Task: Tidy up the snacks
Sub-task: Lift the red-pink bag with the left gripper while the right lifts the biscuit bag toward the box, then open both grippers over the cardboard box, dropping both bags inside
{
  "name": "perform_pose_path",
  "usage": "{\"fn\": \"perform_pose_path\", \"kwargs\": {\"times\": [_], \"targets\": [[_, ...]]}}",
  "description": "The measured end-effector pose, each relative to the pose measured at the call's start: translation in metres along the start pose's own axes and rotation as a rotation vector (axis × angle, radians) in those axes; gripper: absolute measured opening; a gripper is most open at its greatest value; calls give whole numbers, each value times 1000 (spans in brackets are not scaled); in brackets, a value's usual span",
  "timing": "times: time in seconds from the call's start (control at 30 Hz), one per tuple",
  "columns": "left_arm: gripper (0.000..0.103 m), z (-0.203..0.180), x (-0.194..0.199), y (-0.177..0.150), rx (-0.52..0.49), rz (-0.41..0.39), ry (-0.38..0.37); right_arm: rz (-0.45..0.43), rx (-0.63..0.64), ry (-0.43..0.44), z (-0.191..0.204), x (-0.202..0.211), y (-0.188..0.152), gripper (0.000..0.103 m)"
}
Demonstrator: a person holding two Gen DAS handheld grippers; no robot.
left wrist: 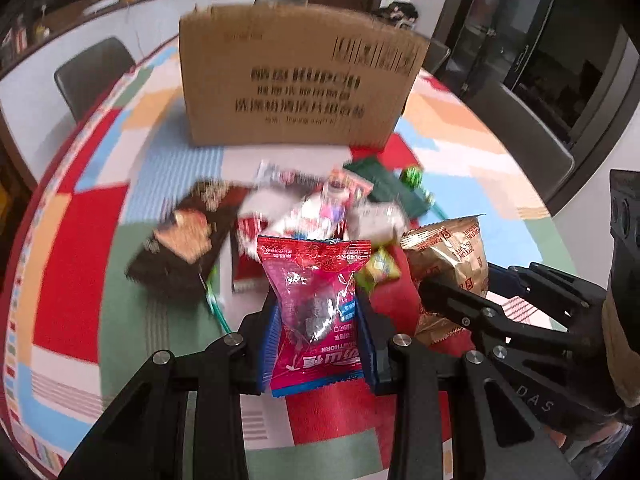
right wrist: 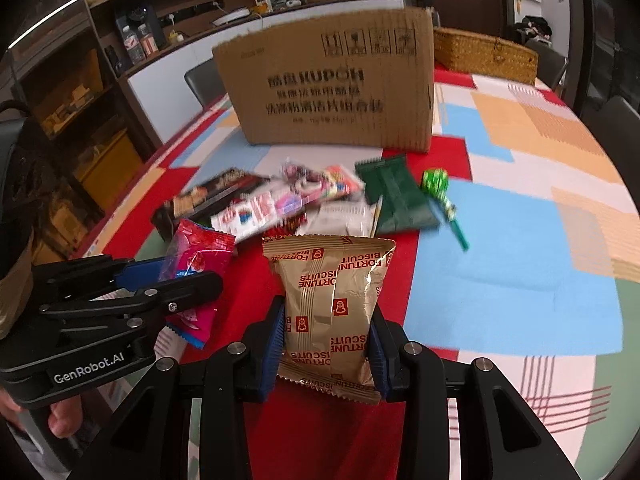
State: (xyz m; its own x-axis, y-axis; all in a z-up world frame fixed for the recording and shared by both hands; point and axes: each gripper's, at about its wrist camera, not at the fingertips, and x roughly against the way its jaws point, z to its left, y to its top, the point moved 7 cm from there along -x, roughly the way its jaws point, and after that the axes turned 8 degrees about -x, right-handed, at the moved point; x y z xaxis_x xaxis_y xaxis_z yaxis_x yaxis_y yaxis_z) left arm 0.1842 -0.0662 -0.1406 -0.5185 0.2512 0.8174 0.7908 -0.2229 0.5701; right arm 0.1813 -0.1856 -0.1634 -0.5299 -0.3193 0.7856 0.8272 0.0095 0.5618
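My left gripper (left wrist: 318,320) is shut on a pink-red hawthorn snack packet (left wrist: 316,304) and holds it above the table. My right gripper (right wrist: 328,340) is shut on a gold fortune biscuits packet (right wrist: 332,308). Each shows in the other's view: the right gripper (left wrist: 452,300) with the gold packet (left wrist: 448,252) to the right, the left gripper (right wrist: 176,284) with the pink packet (right wrist: 196,260) to the left. A pile of snacks (right wrist: 280,204) lies ahead. An open cardboard box (right wrist: 340,88) stands behind the pile.
The table carries a colourful patchwork cloth (right wrist: 500,240). A dark green packet (right wrist: 396,196) and a green lollipop (right wrist: 438,186) lie right of the pile. A dark chocolate packet (left wrist: 184,240) lies left. A wicker basket (right wrist: 484,54) stands behind the box. Chairs (left wrist: 94,72) ring the table.
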Motion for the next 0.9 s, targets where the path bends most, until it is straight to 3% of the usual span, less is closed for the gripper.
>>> {"fn": "perform_pose_path", "kwargs": {"times": [0.5, 0.9], "targets": [[34, 31, 48, 105, -73, -217, 63, -200, 29, -5, 21, 33, 104, 38], [34, 70, 55, 186, -88, -299, 89, -337, 66, -8, 42, 41, 199, 38]]}}
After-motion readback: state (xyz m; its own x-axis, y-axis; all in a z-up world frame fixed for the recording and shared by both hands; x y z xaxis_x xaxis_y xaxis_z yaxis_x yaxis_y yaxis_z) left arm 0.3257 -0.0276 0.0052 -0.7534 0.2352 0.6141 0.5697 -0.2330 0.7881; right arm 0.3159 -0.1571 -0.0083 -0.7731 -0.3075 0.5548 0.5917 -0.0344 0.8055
